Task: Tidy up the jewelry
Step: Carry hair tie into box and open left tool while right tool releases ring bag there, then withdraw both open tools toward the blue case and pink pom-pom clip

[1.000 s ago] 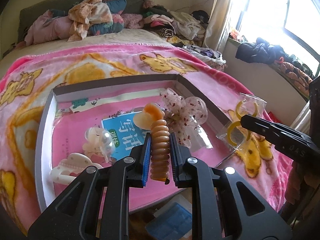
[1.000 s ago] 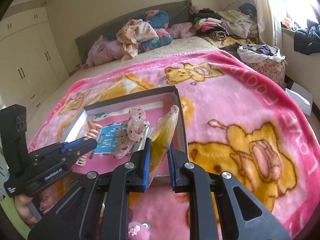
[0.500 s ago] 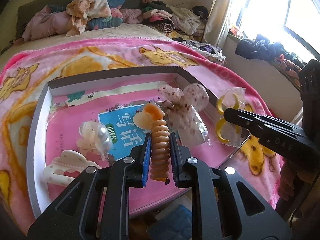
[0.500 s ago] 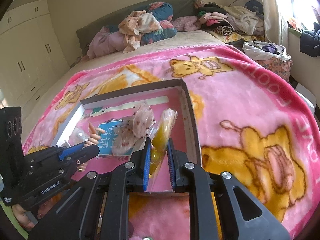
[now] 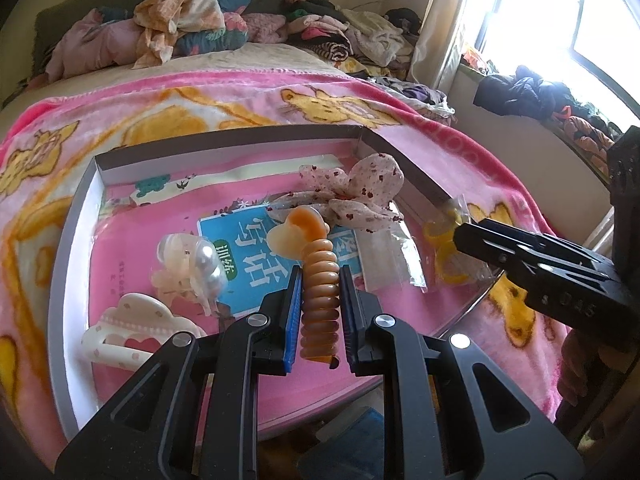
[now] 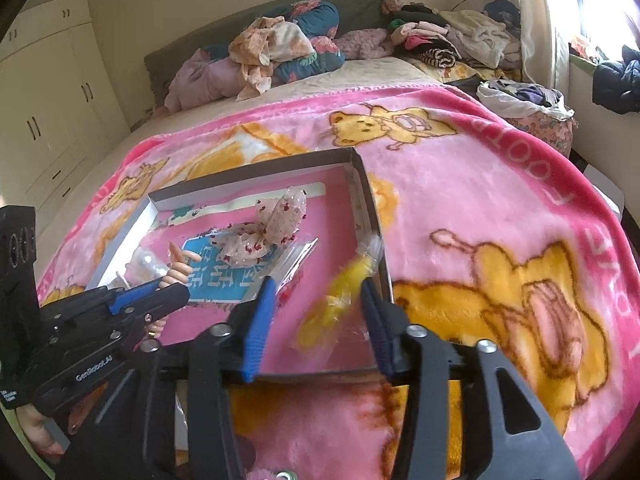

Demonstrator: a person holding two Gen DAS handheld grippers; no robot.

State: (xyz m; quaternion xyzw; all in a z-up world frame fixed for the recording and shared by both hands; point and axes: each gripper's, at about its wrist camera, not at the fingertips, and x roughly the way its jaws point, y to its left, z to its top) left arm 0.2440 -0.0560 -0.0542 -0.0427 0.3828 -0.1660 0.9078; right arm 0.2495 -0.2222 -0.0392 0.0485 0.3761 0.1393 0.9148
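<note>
my left gripper (image 5: pixel 319 294) is clamped on an amber spiral hair tie (image 5: pixel 319 296) with a heart charm, held over the near edge of the shallow box (image 5: pixel 60 280). my right gripper (image 6: pixel 320 312) is spread wide, and the bagged yellow hoops (image 6: pixel 340 300) sit blurred between its fingers at the box's right wall, so i judge them loose. the slippery bag could slide out over the low wall onto the blanket (image 6: pixel 480 184). the springy tie could squirm free and land on the pearl claw clip (image 5: pixel 192 268).
</note>
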